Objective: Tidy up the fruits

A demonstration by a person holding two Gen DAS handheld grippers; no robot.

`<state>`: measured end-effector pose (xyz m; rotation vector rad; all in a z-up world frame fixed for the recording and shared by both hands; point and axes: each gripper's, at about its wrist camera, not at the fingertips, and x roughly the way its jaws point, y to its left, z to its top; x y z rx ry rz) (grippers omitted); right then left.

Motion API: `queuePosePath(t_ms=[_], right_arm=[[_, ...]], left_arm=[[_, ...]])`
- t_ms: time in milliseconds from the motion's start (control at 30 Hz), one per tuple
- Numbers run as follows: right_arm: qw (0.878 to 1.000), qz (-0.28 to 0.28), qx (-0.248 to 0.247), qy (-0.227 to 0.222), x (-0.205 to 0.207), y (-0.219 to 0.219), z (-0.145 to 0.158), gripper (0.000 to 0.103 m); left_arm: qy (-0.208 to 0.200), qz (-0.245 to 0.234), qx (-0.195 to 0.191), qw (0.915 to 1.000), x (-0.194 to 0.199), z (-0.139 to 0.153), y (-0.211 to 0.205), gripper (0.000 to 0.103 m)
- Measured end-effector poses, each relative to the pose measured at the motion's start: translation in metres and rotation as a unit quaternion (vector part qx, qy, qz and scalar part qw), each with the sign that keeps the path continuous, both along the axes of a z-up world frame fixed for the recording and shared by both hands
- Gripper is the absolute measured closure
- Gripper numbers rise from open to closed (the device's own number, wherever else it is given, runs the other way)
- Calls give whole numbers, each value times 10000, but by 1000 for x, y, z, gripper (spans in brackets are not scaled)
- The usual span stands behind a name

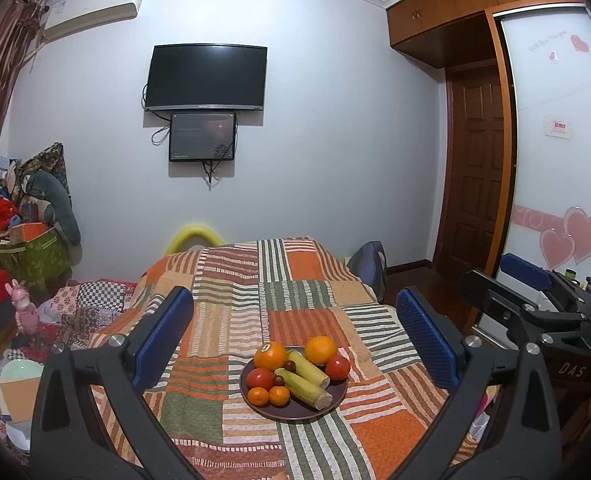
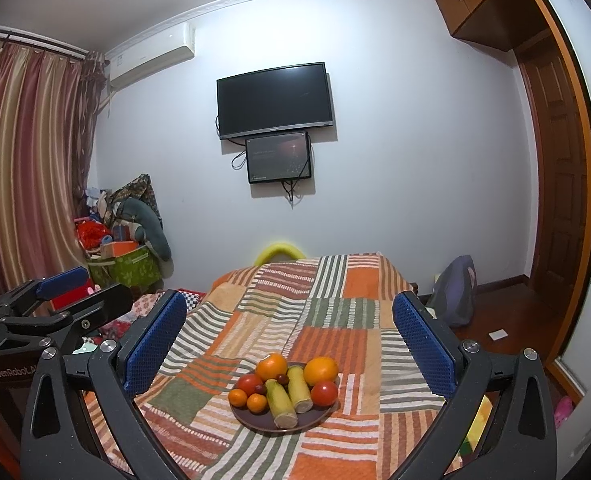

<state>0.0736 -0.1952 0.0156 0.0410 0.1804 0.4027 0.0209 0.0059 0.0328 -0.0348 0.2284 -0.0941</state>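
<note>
A dark plate (image 1: 279,414) (image 2: 263,426) of fruit rests on a striped patchwork cover (image 1: 231,312). It holds two oranges (image 1: 270,356) (image 1: 320,350), two red tomatoes (image 1: 260,378) (image 1: 337,367), two small mandarins (image 1: 258,396), two yellow-green stalk pieces (image 1: 305,388) and small dark fruits (image 1: 278,380). My left gripper (image 1: 295,300) is open and holds nothing, with the plate ahead and below between its blue pads. My right gripper (image 2: 290,300) is open and holds nothing too, framing the same plate. Each gripper shows at the edge of the other's view (image 1: 499,276) (image 2: 87,288).
The cover drapes a bed-like surface that drops off on both sides. Piled bags and boxes (image 2: 123,248) fill the left corner under striped curtains (image 2: 27,160). A grey backpack (image 2: 455,296) sits on the wooden floor at right, near a brown door (image 1: 475,168). A television (image 1: 206,76) hangs on the far wall.
</note>
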Motion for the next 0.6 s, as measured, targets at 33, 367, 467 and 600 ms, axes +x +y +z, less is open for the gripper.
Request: queuePosePath(t_ms=[33, 367, 467, 600], right_arm=[[10000, -3, 0, 3, 0, 0, 0, 0], [10000, -63, -45, 30, 2, 0, -1, 0], [10000, -59, -47, 37, 2, 0, -1, 0], [9999, -69, -62, 60, 3, 0, -2, 0]], left_arm=[[20, -6, 15, 10000, 1, 0, -1, 0], [76, 20, -43, 10000, 2, 1, 0, 0], [87, 34, -22, 10000, 4, 0, -1, 0], [106, 35, -23, 9999, 5, -1, -2, 0]])
